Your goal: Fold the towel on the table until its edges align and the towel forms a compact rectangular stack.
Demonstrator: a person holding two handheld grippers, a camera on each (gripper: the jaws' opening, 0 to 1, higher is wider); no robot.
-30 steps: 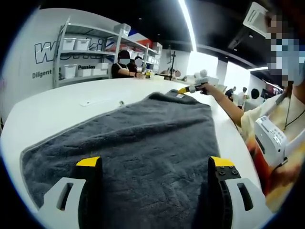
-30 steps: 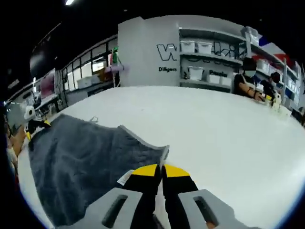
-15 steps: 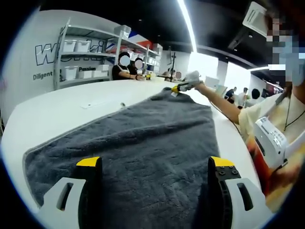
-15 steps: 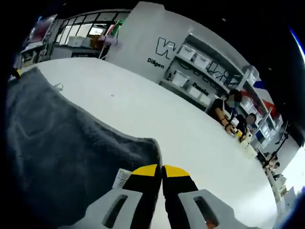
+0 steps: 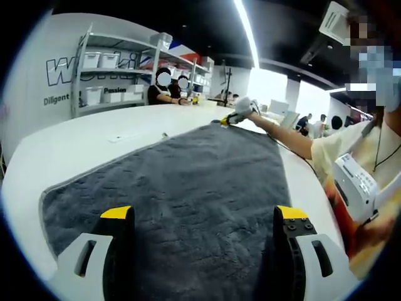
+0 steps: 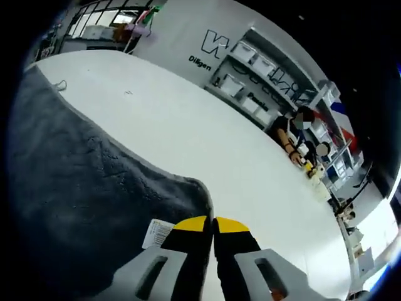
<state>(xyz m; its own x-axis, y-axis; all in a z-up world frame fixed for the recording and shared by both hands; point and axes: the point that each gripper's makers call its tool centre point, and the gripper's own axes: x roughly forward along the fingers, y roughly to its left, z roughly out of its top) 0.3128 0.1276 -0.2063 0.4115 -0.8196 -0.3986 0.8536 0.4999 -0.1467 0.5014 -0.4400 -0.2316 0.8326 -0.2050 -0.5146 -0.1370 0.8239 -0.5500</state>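
Note:
A dark grey towel lies spread flat on the white table in the left gripper view. My left gripper hovers open over its near end, jaws wide apart with nothing between them. At the far corner, the right gripper pinches the towel, held by a person's outstretched arm. In the right gripper view, my right gripper is shut on the towel's corner, beside a white label. The rest of the towel stretches away to the left.
The white table runs wide beyond the towel. Shelves with white bins stand against the far wall, and people sit at the table's far side. A person's torso is close on the right.
The right gripper has pulled the far corner farther out, so the towel now lies flatter and more stretched. The left gripper stays open in place.

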